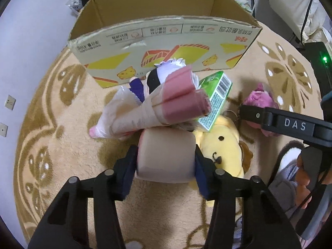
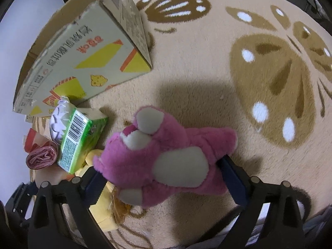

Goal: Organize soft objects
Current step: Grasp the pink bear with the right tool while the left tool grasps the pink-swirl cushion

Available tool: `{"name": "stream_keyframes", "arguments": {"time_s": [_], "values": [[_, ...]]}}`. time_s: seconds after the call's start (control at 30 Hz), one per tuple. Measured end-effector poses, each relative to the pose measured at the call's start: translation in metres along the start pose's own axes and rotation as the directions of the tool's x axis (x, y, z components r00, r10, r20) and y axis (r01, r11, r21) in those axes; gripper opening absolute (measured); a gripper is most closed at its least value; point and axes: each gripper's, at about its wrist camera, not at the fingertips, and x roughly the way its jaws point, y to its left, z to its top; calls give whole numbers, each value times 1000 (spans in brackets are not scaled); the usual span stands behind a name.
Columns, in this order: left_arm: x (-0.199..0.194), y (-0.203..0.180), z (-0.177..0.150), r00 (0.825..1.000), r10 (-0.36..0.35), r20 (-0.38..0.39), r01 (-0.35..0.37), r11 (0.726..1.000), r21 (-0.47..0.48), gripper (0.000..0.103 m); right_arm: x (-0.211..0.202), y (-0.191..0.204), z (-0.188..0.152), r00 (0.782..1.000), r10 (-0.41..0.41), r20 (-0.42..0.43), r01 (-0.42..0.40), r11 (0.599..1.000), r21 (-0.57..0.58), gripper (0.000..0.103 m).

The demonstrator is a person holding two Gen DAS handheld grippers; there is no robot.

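Observation:
My left gripper (image 1: 166,164) is shut on a beige-pink roll (image 1: 166,155) held just above the rug. Beyond it lie a bundle of pink rolls in a plastic bag (image 1: 157,108), a small doll (image 1: 164,72), a green tissue pack (image 1: 215,95) and a yellow dog plush (image 1: 222,151). My right gripper (image 2: 166,178) is shut on a pink bear plush (image 2: 164,155), its fingers at the plush's two sides. The bear also shows in the left wrist view (image 1: 261,101). An open cardboard box (image 1: 166,33) stands behind the pile; it also shows in the right wrist view (image 2: 83,49).
A beige round rug with brown flower patterns (image 2: 228,72) covers the floor. The green pack (image 2: 81,137) and pink rolls (image 2: 41,157) lie left of the bear. A person's clothing (image 1: 290,178) is at the right. A black device with a green light (image 1: 323,59) is far right.

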Motion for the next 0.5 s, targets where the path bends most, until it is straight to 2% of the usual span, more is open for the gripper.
{"name": "stream_keyframes", "arguments": {"time_s": [0.13,0.3,0.43,0.5], "values": [[-9,3,-2,1000,-3,25,3,1000,-28,44,-6,5,1,999,8,31,-7,1000,-13,96],[-28,15,-4,995,50,87,-43,996,-81,43,-17,7,0,998,20,54,-19,1000,-20,93],[-38,27,-7,992,45,116,-31,992,-121,42,-32,13,-10,997,29,76,-28,999,-16,91],[-45,30,-7,987,66,145,-47,990,-135,41,-42,12,-12,994,43,102,-42,999,-14,91]]}}
